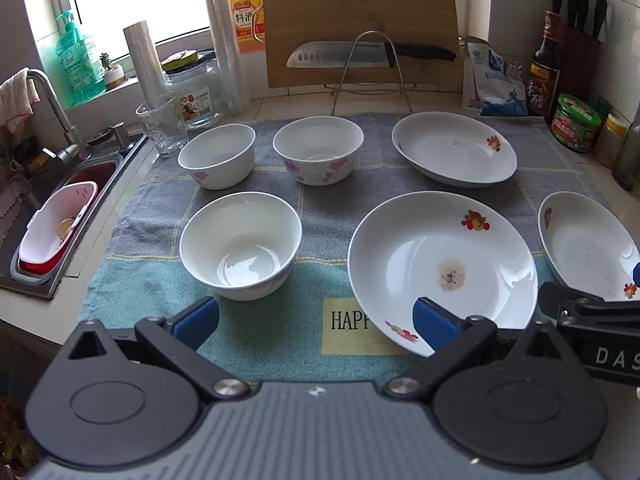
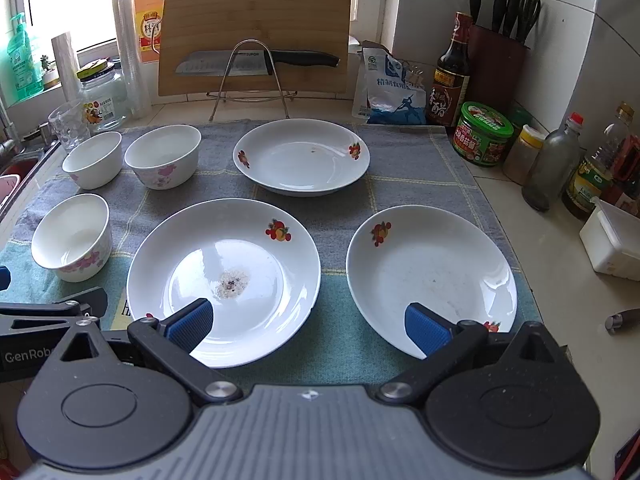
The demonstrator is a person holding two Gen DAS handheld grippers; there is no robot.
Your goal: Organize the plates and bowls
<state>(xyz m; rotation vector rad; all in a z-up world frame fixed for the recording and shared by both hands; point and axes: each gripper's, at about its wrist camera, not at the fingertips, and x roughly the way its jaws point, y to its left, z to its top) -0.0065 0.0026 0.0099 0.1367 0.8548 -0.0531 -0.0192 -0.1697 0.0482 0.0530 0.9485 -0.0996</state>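
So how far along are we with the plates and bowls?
Nothing looks done: three bowls, near, back left, back middle, and three plates, centre, right, back, all lie separately on the towel. Nothing is in hand: the left gripper and right gripper are open and empty. All the stacking is left.

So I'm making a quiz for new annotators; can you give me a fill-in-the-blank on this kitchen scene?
1. The towel holds three plates and ___ bowls.
2. The knife rests against the wooden ___ board.
3. The plate with the brown stain lies ___ of the stain-free front plate in the right wrist view.
4. Both the left gripper and right gripper are ___.

Missing words: three; cutting; left; open
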